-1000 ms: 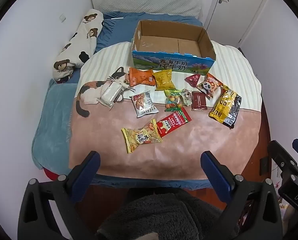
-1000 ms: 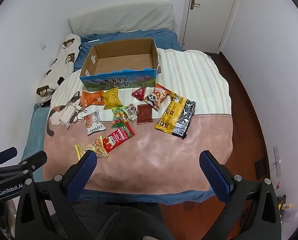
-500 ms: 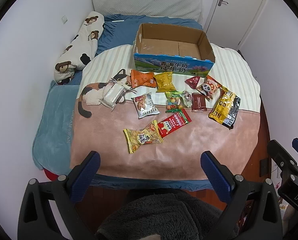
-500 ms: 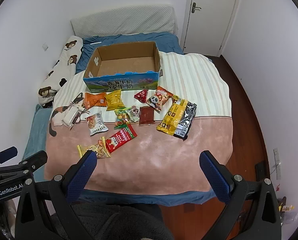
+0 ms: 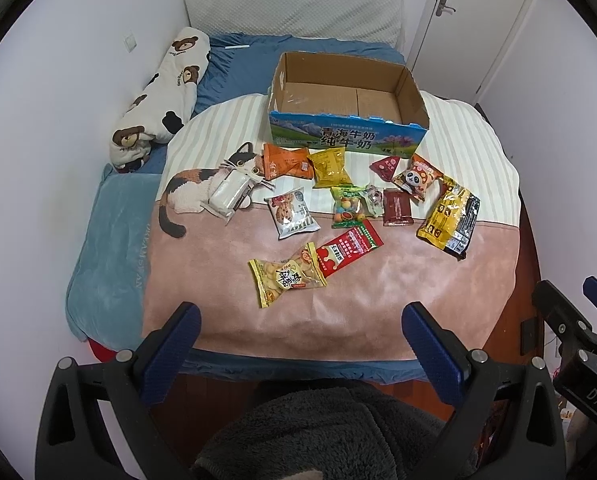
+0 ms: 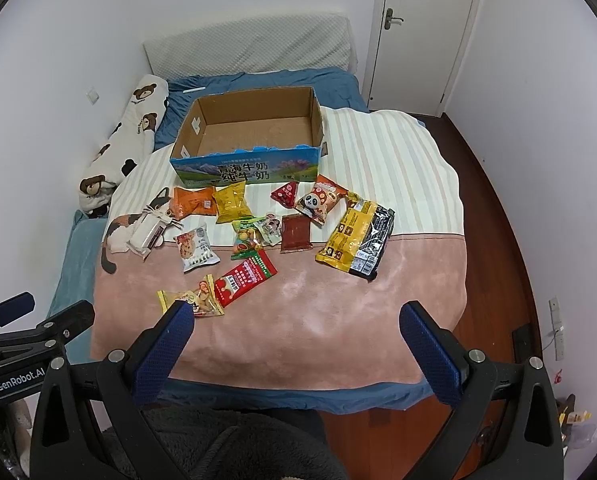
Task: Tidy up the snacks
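We held both grippers above the foot of a bed, and a scatter of snack packets lay on a pink and striped blanket in front of us. Our left gripper had its blue-padded fingers spread wide and held nothing. At the far left a white packet lay on the blanket's cat picture, near the left edge. Next came an orange packet and a yellow packet, both just in front of the open cardboard box, whose floor was bare. Nearest us lay a biscuit packet touching a red packet, with a broad strip of bare pink blanket between them and the near edge. Farther right sat a panda packet and a large yellow and black bag, with open blanket beyond it to the right edge. Our right gripper was likewise spread wide and empty, its left pad overlapping the biscuit packet in view.
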{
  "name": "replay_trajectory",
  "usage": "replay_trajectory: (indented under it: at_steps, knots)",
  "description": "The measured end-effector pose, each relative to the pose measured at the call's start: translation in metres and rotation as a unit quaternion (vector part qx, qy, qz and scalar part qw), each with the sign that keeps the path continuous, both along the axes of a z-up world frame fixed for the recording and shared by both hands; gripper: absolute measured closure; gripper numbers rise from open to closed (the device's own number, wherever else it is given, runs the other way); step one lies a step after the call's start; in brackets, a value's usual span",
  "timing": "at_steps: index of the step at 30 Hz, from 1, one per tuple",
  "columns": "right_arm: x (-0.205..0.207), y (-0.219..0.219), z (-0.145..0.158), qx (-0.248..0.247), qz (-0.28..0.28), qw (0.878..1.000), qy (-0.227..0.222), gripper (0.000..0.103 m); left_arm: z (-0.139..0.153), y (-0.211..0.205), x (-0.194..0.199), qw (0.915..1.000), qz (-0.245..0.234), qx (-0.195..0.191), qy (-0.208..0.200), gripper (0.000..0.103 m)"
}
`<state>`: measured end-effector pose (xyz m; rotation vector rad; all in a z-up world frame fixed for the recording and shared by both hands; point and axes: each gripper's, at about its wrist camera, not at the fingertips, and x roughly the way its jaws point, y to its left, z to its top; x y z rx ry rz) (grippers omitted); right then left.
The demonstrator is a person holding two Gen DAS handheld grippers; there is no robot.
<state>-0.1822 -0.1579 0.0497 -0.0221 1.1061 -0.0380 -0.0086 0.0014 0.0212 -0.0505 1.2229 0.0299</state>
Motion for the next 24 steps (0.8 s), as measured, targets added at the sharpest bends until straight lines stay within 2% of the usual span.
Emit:
replay_trajectory:
  at_steps: [24]
  knots:
    - [-0.001,0.008,0.008,0.001,0.012,1.000,-0.007,0.000,0.010,0.004,0.001,1.0000,0.004,-0.005,-0.007,0.000]
